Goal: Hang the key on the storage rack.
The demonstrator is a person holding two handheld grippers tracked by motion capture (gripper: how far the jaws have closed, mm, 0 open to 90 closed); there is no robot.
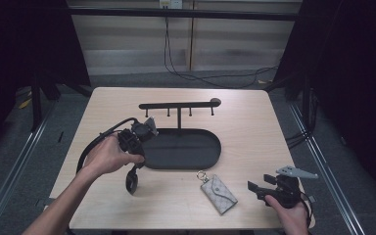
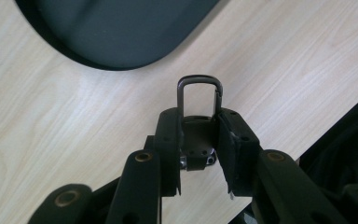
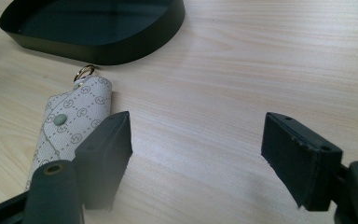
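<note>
Left gripper point(image 2: 199, 154) jaws clamp a carabiner clip point(image 2: 199, 95) above the pale wooden table point(image 1: 254, 122); right gripper point(image 3: 198, 154) jaws gape empty.

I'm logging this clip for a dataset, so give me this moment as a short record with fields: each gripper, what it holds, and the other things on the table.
left gripper: shut on a metal clasp, lifted above the table
right gripper: open, holds nothing, low over the table
key pouch: patterned, with a ring, flat on the table between tray and right gripper
tray: dark oval, with a hook rack rising from it
</note>
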